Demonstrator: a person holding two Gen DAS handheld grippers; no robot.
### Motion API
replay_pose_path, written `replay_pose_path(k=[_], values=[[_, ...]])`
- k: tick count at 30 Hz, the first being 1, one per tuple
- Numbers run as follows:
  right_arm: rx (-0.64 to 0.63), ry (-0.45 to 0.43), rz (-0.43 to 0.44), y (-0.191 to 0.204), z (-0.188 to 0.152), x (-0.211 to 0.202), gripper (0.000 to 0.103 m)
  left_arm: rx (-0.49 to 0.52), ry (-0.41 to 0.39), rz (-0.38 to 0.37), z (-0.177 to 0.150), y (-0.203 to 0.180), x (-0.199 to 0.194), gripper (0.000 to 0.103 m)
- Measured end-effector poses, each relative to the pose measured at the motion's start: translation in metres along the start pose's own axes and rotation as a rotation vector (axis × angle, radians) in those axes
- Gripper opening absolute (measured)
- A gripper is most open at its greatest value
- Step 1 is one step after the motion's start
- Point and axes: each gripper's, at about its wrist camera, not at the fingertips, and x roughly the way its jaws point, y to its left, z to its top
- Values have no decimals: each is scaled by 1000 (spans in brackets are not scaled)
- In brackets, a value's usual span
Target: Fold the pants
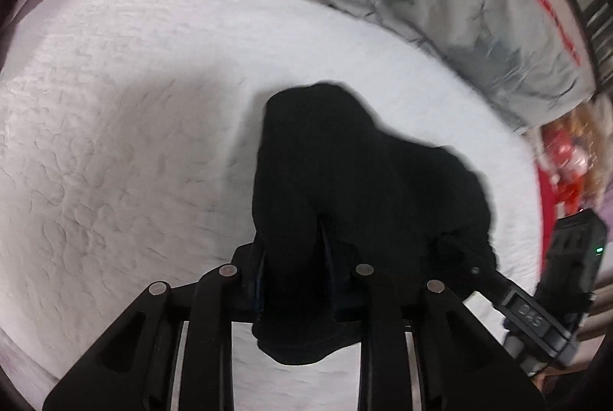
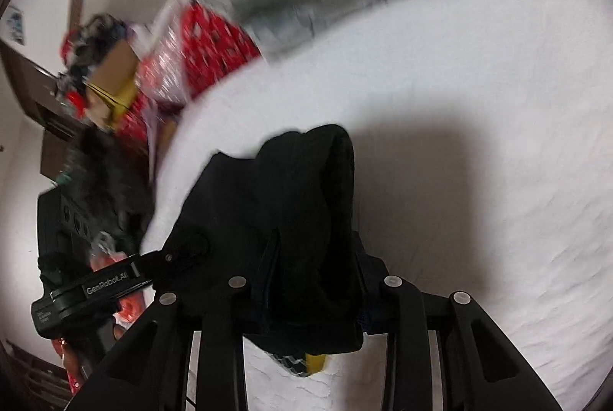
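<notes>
The black pants point(image 1: 345, 181) are clamped by both the left gripper point(image 1: 295, 250) and right gripper point(image 2: 314, 257) above the white quilted bedspread point(image 1: 115, 143); the held edge should be kept taut and level while lowered.

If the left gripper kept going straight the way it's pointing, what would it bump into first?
Probably the black pants it already grips; the left gripper is shut on them, and they bunch up right ahead of its fingers. Beyond that lies the white bedspread. Depth is hard to judge here.
</notes>
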Motion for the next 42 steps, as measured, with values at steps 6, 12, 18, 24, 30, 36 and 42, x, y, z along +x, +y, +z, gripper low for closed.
replay_pose_path(k=[6, 12, 18, 24, 30, 36, 42], values=[[17, -10, 8, -5, -5, 2, 40, 73, -27, 47, 0, -3, 1, 44], [2, -26, -58, -4, -5, -14, 50, 116, -84, 124, -9, 0, -15, 54], [-90, -59, -203, 18, -18, -55, 60, 110, -154, 234, -35, 1, -40, 55], [-229, -133, -393, 48, -62, -92, 103, 148, -233, 358, -69, -16, -56, 55], [-267, -254, -465, 59, -99, -125, 103, 145, -311, 378, -99, -23, -63, 59], [-268, -264, -512, 59, -111, -135, 103, 149, -314, 372, -118, -33, -69, 59], [-285, -266, -553, 58, -119, -140, 103, 108, -276, 348, -127, -31, -70, 59]])
